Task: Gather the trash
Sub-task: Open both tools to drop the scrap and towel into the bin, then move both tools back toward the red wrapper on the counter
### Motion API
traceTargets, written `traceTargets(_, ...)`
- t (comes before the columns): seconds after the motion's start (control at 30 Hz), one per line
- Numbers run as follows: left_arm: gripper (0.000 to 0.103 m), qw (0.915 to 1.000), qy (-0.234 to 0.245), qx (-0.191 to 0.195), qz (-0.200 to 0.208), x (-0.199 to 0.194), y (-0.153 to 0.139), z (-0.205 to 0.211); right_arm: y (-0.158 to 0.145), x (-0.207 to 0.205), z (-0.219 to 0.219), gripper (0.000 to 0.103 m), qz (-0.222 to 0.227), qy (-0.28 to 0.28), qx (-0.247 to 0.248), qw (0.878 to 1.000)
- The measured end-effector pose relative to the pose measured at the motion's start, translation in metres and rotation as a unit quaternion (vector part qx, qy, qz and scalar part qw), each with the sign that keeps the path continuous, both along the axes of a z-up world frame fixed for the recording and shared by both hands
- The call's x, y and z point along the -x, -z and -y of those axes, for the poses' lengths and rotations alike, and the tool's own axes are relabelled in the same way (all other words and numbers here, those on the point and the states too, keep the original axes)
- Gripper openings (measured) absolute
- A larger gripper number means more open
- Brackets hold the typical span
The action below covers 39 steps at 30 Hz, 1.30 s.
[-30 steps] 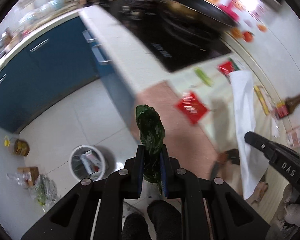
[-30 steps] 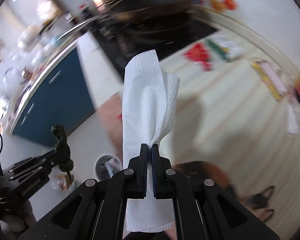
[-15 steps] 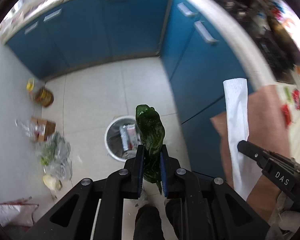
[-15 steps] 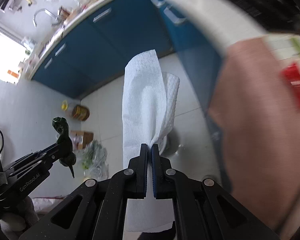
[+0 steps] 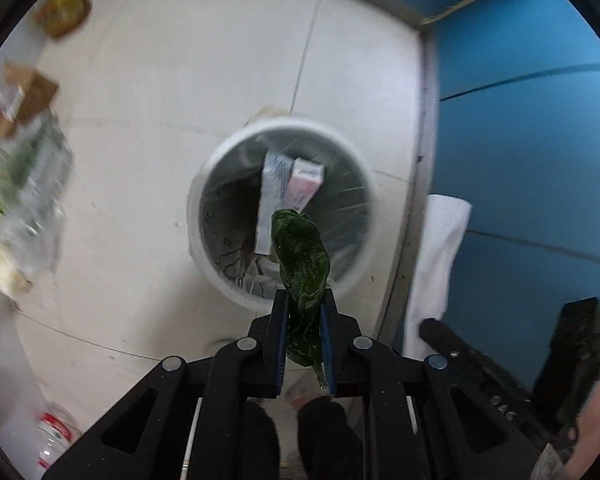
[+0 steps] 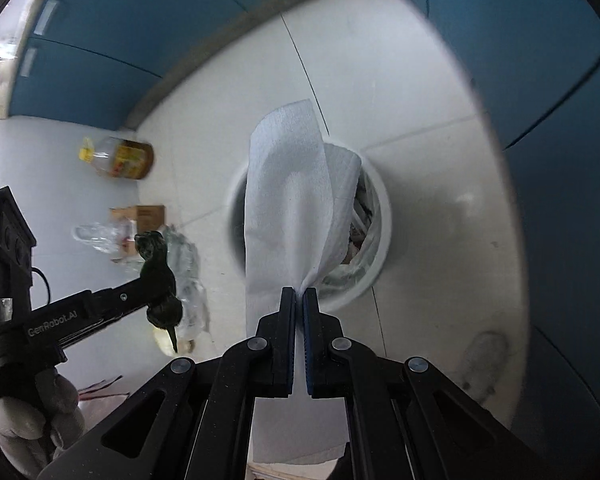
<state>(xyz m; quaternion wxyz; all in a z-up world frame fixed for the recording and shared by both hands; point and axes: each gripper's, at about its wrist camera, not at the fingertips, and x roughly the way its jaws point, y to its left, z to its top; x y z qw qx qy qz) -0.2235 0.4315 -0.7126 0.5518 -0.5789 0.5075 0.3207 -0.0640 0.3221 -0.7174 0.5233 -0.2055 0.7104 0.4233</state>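
My left gripper (image 5: 303, 300) is shut on a dark green pepper (image 5: 302, 256) and holds it above the near rim of a round white trash bin (image 5: 204, 184) on the floor. The bin holds cartons and paper. My right gripper (image 6: 299, 298) is shut on a white paper towel (image 6: 288, 208), which hangs in front of the same bin (image 6: 382, 208). The towel (image 5: 436, 256) and the right gripper's body show at the right of the left wrist view. The left gripper with the pepper (image 6: 156, 264) shows at the left of the right wrist view.
Blue cabinet doors (image 5: 520, 160) stand close to the right of the bin. Loose litter lies on the tiled floor to the left: a plastic bag (image 5: 32, 184), a cardboard box (image 6: 138, 216), an oil bottle (image 6: 120, 158) and a plastic bottle (image 5: 54, 440).
Both grippers have swung down from the counter to point at the floor. The trash bin has grown larger and now sits right under both held items.
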Motion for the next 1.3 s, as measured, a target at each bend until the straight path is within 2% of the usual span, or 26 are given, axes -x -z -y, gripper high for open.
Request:
traceTargets(0.1,0.014,0.9994,-0.006,0.033,0.009,0.000,0.051,-0.011,0.077,0.004,-0.018,0.004,-0.022,-0.003,0.035,0.999)
traceTargets(0.17,0.016,0.9988,-0.007,0.045,0.017,0.000,0.068,-0.014,0.116,0.004,-0.027,0.004,-0.040,-0.008,0.061,0.997)
traceTargets(0.23,0.017,0.9989,-0.004,0.047,0.001,0.000,0.079,-0.020,0.144,0.003,-0.036,0.006,-0.047,-0.014,0.085,0.995)
traceTargets(0.3,0.023,0.9990,-0.004,0.044,-0.010,0.006,0.083,-0.025,0.156,-0.001,-0.042,0.016,-0.042,-0.020,0.097,0.994)
traceTargets(0.33,0.041,0.9992,-0.005,0.034,-0.020,0.010,0.081,-0.028,0.157,-0.002,-0.046,0.036,-0.036,-0.024,0.098,0.994)
traceTargets(0.37,0.072,0.9993,-0.004,0.025,-0.028,0.013,0.078,-0.029,0.155,-0.003,-0.049,0.050,-0.028,-0.025,0.094,0.995)
traceTargets(0.4,0.082,0.9993,-0.003,0.018,-0.033,0.015,0.075,-0.030,0.152,-0.005,-0.052,0.052,-0.027,-0.024,0.088,0.995)
traceTargets(0.43,0.090,0.9992,-0.003,0.010,-0.037,0.018,0.071,-0.032,0.148,-0.005,-0.054,0.053,-0.024,-0.024,0.083,0.996)
traceTargets(0.53,0.092,0.9980,0.006,-0.017,-0.061,0.025,0.060,-0.032,0.131,-0.006,-0.059,0.054,0.017,-0.036,0.074,0.996)
traceTargets(0.6,0.100,0.9947,0.020,-0.049,-0.088,0.027,0.051,-0.031,0.118,-0.007,-0.060,0.062,0.042,-0.047,0.072,0.995)
traceTargets(0.67,0.101,0.9906,0.028,-0.083,-0.105,0.029,0.044,-0.028,0.103,-0.004,-0.059,0.094,0.088,-0.072,0.071,0.991)
traceTargets(0.7,0.101,0.9882,0.031,-0.101,-0.111,0.031,0.039,-0.026,0.098,-0.004,-0.058,0.098,0.104,-0.083,0.071,0.989)
traceTargets(0.83,0.101,0.9800,0.035,-0.144,-0.133,0.034,0.026,-0.020,0.074,0.013,-0.054,0.099,0.169,-0.130,0.061,0.975)
traceTargets(1.03,0.101,0.9728,0.039,-0.177,-0.145,0.040,-0.023,0.000,0.026,0.022,-0.044,0.099,0.187,-0.136,0.040,0.972)
traceTargets(1.1,0.101,0.9719,0.040,-0.185,-0.141,0.039,-0.049,0.008,0.001,0.024,-0.041,0.099,0.188,-0.137,0.029,0.972)
traceTargets(1.23,0.101,0.9671,0.044,-0.206,-0.142,0.032,-0.112,0.029,-0.067,0.029,-0.028,0.099,0.194,-0.144,0.009,0.970)
traceTargets(1.3,0.101,0.9662,0.042,-0.214,-0.138,0.030,-0.154,0.041,-0.107,0.031,-0.020,0.099,0.200,-0.146,-0.004,0.969)
